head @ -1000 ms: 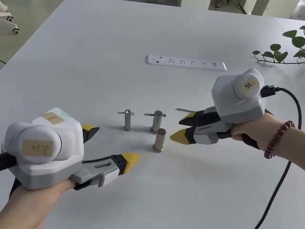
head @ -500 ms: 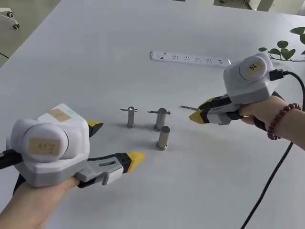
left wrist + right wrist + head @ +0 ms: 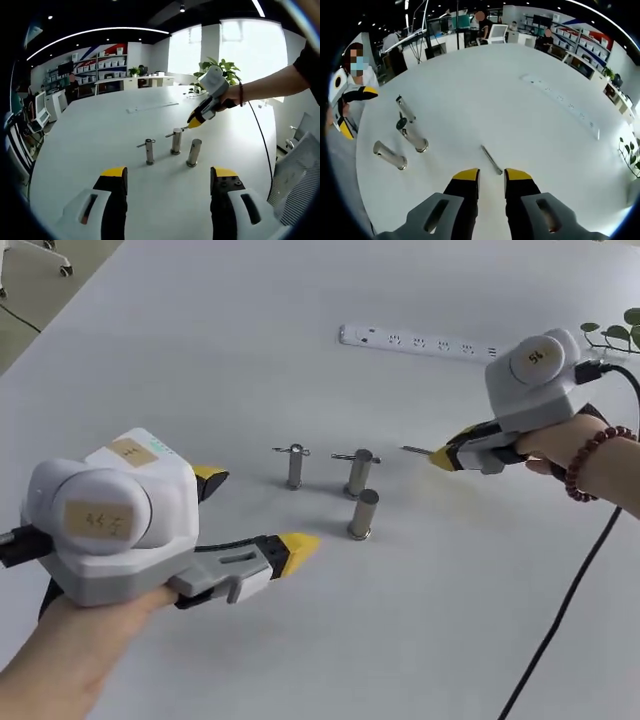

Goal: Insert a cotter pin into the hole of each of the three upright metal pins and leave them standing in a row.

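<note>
Right gripper [image 3: 443,458] sits low over the white table [image 3: 200,360], jaws narrowly apart. A slim gap shows btw. them in the right gripper view, w/ nothing clamped. The loose cotter pin [image 3: 491,159] lies flat just ahead of the tips, its near end at the mouth of that gap. Whether a tip touches it can't be told. The low, in-line approach looks meant to pinch the pin by one end, leaving most of its length free for threading.

Left gripper [image 3: 169,172] hovers on the near side of the work, jaws wide apart and empty, facing the three uprights — prob. there to steady one.

The bare metal pin [image 3: 364,514] stands upright, long axis vert. It is nearer the person than the other two and just in front of the middle metal pin [image 3: 358,473], so out of the row. Its hole can't be made out. The middle metal pin and the far-left metal pin [image 3: 295,467] stand upright side by side. Each carries a pin crosswise near the top: first fitted cotter pin [image 3: 291,450] and second fitted cotter pin [image 3: 347,456], both horiz., roughly left-right in the head view.

The loose cotter pin's long axis runs much the same way — horiz., from the gripper tips toward the middle metal pin. Which end is its head is too small to tell.
</note>
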`<state>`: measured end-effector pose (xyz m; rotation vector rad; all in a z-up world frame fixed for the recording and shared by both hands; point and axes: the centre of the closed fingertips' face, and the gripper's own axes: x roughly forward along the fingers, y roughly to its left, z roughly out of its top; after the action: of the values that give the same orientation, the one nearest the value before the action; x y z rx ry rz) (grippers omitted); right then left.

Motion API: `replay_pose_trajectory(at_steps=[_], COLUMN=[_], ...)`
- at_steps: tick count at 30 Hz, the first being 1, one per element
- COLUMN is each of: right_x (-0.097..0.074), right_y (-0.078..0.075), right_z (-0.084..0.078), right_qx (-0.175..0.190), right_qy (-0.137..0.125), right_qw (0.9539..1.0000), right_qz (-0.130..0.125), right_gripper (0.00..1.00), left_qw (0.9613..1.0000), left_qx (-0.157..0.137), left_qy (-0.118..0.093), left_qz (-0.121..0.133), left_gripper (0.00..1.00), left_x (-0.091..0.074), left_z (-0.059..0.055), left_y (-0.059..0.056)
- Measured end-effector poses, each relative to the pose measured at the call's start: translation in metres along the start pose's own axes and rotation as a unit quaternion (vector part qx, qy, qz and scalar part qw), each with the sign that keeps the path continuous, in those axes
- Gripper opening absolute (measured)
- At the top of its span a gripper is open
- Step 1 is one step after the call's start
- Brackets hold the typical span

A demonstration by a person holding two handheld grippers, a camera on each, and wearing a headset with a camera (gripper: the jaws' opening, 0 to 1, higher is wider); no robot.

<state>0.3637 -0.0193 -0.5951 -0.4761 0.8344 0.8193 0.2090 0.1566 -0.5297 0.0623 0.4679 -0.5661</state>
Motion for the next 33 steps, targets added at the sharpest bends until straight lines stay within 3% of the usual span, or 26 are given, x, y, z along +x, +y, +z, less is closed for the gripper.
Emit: replay_pose_trajectory(at_steps=[11, 17, 24, 33], right_x=[0.013, 0.017, 0.016, 0.016], right_y=[-0.009, -0.014, -0.007, -0.008], right_z=[-0.003, -0.005, -0.003, -0.004], right_qx=[0.022, 0.010, -0.005, -0.011], right_qy=[0.016, 0.027, 0.036, 0.042], right_qw=[0.9995, 0.9995, 0.9992, 0.9989], right_qz=[0.014, 0.014, 0.016, 0.018], right_gripper=[0.13, 0.08, 0.02, 0.00], left_qw=[1.0000, 0.9999, 0.9999, 0.9998], left_qx=[-0.007, -0.013, -0.017, -0.019], left_qy=[0.001, 0.000, -0.001, -0.004], left_qz=[0.000, 0.003, 0.003, 0.002], left_gripper=[0.66, 0.66, 0.65, 0.65], left_x=[0.002, 0.003, 0.003, 0.002], left_z=[-0.001, -0.001, 0.000, 0.001], left_y=[0.003, 0.006, 0.007, 0.008])
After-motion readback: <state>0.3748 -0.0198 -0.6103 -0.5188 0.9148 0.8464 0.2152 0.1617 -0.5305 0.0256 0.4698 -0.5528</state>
